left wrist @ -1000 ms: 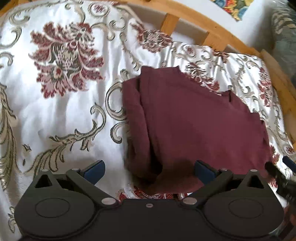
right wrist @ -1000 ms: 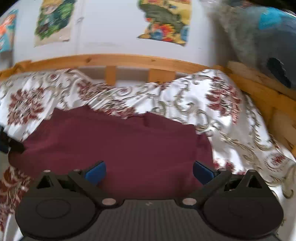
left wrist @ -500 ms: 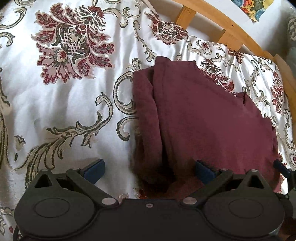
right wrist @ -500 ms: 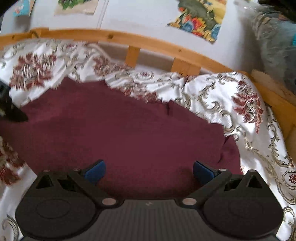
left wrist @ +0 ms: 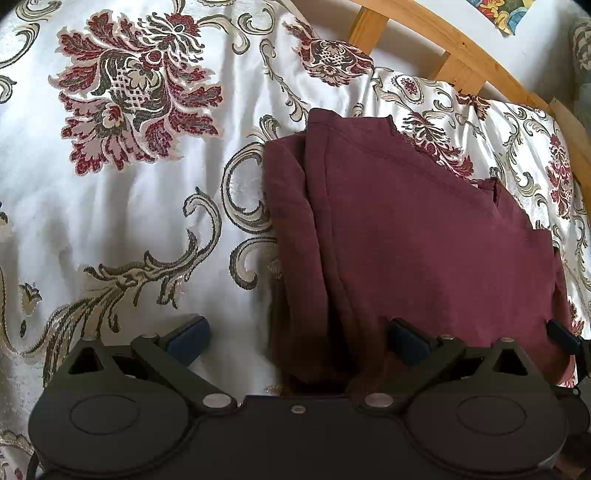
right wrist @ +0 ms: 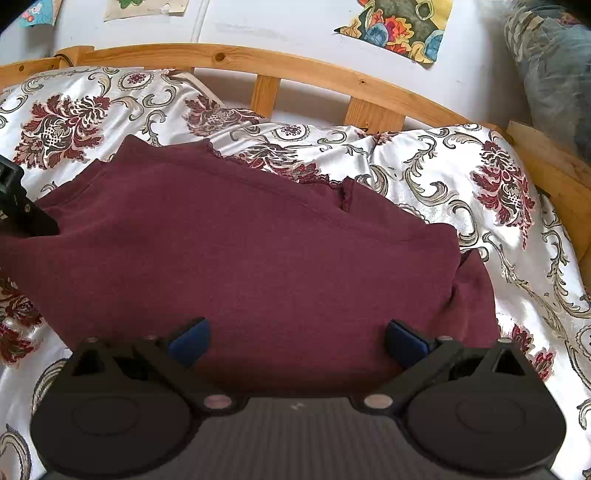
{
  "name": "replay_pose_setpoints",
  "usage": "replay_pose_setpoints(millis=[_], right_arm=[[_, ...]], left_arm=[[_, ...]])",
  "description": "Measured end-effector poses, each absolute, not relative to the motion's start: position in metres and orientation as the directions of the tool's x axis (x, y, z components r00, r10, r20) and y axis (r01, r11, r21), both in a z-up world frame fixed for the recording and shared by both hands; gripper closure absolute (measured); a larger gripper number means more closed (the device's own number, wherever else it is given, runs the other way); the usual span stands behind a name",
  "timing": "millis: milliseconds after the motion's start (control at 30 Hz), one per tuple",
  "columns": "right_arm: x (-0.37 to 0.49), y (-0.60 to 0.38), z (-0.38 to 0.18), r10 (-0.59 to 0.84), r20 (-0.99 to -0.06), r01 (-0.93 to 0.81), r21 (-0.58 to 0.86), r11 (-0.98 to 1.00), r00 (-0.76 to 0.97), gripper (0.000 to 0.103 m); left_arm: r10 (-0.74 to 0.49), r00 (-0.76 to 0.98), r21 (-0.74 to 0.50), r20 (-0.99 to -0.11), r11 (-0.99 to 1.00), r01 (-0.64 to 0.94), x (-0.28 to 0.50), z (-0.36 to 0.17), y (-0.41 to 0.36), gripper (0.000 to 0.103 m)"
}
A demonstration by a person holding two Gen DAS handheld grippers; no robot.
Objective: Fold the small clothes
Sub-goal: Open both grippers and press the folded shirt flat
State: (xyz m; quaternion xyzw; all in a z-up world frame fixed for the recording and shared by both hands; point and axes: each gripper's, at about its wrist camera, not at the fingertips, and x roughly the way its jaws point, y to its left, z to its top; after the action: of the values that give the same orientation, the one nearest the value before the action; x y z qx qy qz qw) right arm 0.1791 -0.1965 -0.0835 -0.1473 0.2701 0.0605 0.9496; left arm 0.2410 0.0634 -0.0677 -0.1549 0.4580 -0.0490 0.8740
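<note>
A maroon garment [left wrist: 424,236] lies folded on a white floral bedspread [left wrist: 122,206]. Its left side is doubled into a thick fold [left wrist: 295,258]. My left gripper [left wrist: 297,341] is open and empty over the garment's near left corner; its right finger is above the cloth, its left finger above the bedspread. In the right wrist view the garment [right wrist: 258,251] spreads flat. My right gripper [right wrist: 295,339] is open and empty over its near edge. The left gripper's finger [right wrist: 22,210] shows at that view's left edge.
A wooden bed rail [right wrist: 295,70] runs along the back, with a white wall and colourful pictures [right wrist: 402,22] behind it. A grey bundle [right wrist: 554,66] sits at the far right. The bedspread [right wrist: 480,177] is wrinkled around the garment.
Both grippers have pulled back and tilted down, so the garment shows more from above. The garment has not visibly moved. Both stay open.
</note>
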Motion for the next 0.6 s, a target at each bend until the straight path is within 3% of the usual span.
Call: replay_pose_setpoints(millis=[200, 400, 600], right_arm=[[0.180, -0.197, -0.085, 0.036, -0.532, -0.194, -0.245, 0.950, 0.846, 0.000], [0.180, -0.197, -0.085, 0.035, -0.532, -0.194, -0.245, 0.950, 0.846, 0.000], [0.180, -0.197, -0.085, 0.035, -0.532, -0.193, -0.244, 0.950, 0.846, 0.000]], left_arm=[[-0.292, 0.646, -0.373, -0.705, 0.928, 0.011, 0.240, -0.064, 0.066, 0.002], [-0.285, 0.654, -0.343, -0.701, 0.939, 0.042, 0.251, -0.070, 0.062, 0.013], [-0.326, 0.639, -0.360, -0.696, 0.929, 0.082, 0.249, -0.069, 0.060, 0.034]])
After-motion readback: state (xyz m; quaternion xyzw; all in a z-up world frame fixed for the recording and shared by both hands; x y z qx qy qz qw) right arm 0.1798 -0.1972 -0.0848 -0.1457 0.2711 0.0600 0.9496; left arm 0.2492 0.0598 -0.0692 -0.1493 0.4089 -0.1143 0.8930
